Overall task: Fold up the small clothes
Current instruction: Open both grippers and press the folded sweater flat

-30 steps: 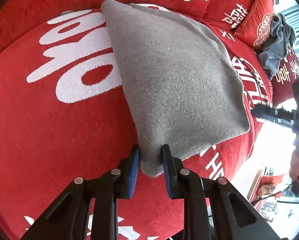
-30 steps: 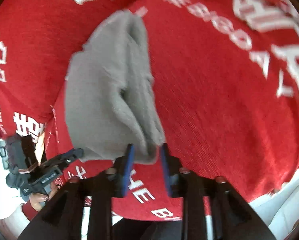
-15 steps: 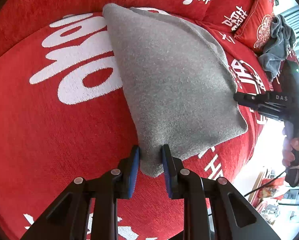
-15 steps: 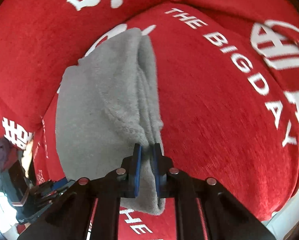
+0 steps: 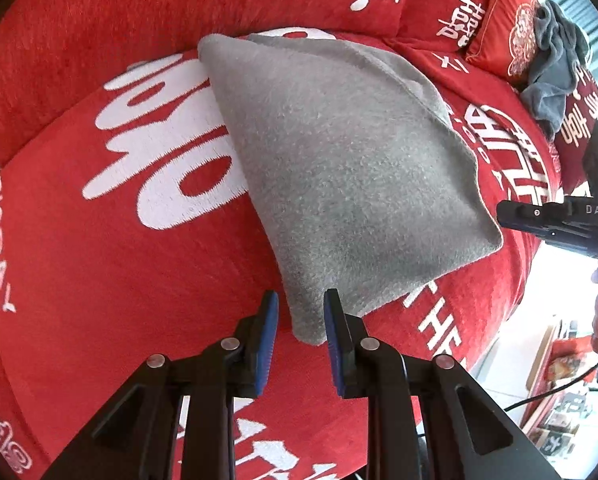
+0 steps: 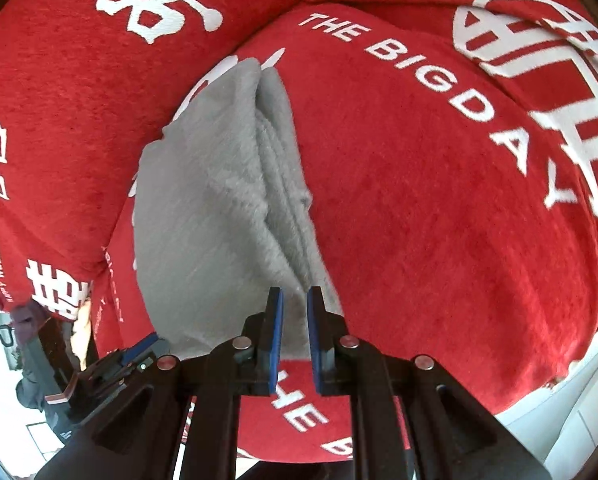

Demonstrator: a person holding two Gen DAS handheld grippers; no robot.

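Pads (image 5: 268,332) of left gripper (image 5: 297,330) sit either side of the near corner of the grey folded cloth (image 5: 339,168); right pad touches the fabric, left pad shows a slim gap, so can't tell if it's really pinched. Right gripper (image 6: 295,326) has just been closing, and its blue pads are nipped tight on the stacked edge layers at the cloth's other near corner. Cloth lies flat on the red sofa cover (image 5: 99,280) w/ white lettering. Further back: red cushion (image 5: 511,20), w/ a dark grey garment (image 5: 555,60) heaped beside it.
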